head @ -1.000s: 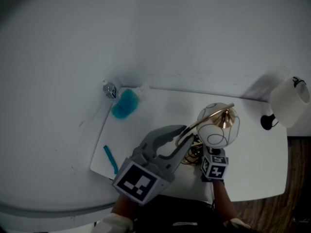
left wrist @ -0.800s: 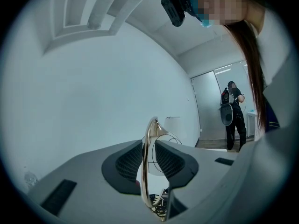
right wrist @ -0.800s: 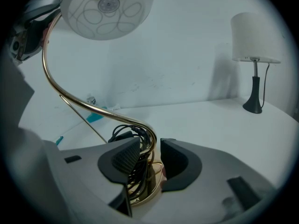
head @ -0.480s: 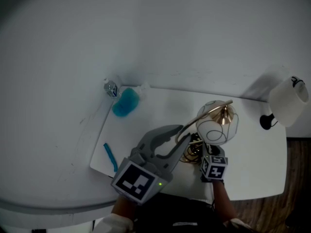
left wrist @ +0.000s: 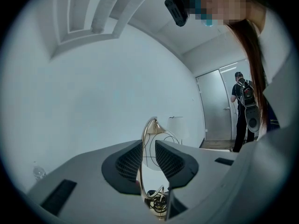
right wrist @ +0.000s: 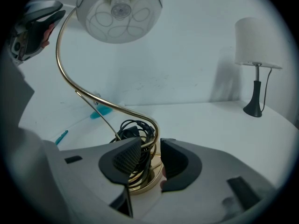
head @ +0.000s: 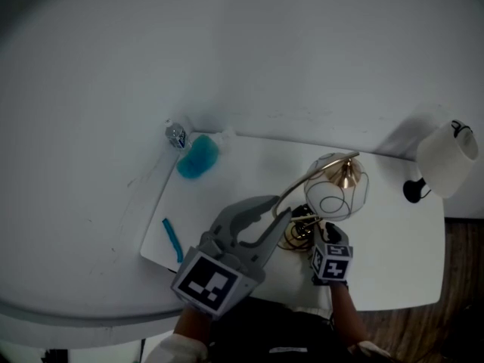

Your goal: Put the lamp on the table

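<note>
The lamp has a curved gold stem (head: pixel 302 191), a wire globe shade (head: pixel 338 191) and a round gold base (right wrist: pixel 145 183). Its base rests on the white table (head: pixel 249 165), with a black cord (right wrist: pixel 133 129) bundled above it. My left gripper (head: pixel 284 207) straddles the stem (left wrist: pixel 141 171) partway up. The stem lies along one pad with a gap to the other. My right gripper (head: pixel 318 231) sits low at the base. Its jaws (right wrist: pixel 151 157) are closing around the stem's bottom loop and cord, and one pad is still apart from them.
A second lamp with a white shade (head: pixel 448 157) stands at the table's far right corner. A blue bottle (head: pixel 197 157) lies at the far left corner and a blue pen (head: pixel 172 240) near the left edge. A person (left wrist: pixel 245 106) stands by a door behind.
The lamp and both grippers have barely shifted. The shade sits slightly higher in the head view than a second ago.
</note>
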